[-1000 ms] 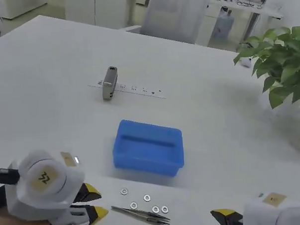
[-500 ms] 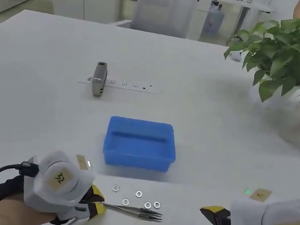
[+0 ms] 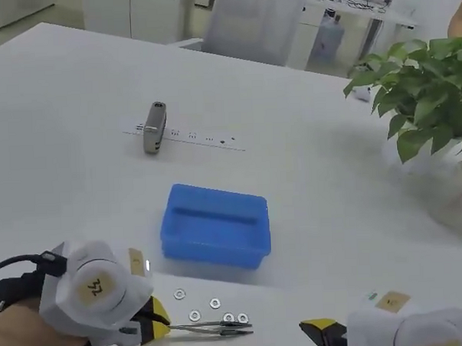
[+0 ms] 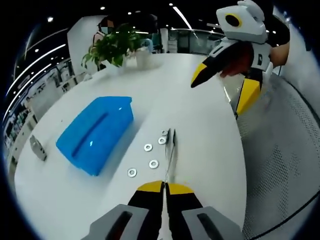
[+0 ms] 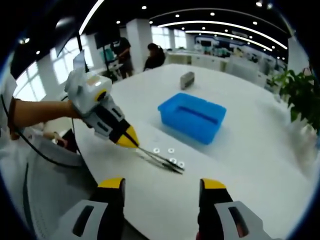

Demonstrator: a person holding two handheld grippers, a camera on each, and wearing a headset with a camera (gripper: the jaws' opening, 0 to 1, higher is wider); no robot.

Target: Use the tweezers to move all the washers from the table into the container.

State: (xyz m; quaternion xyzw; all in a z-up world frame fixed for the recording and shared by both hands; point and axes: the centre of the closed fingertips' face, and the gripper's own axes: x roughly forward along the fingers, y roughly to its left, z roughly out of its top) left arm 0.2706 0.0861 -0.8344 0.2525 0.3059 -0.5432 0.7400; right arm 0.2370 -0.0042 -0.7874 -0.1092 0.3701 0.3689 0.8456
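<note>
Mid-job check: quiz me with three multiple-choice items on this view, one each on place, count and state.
1. The washers lie, relative to the container: A inside it; B outside, on the table by the tweezers; C on its rim.
2. Washers in view: A two; B nine; C five.
3. The left gripper is: A shut on the tweezers; B open; C shut on a washer.
Key: 1B, all lie on the tabletop beside the tweezer tips; 2C, five rings show there; 3A, its jaws meet on the tweezers' back end.
</note>
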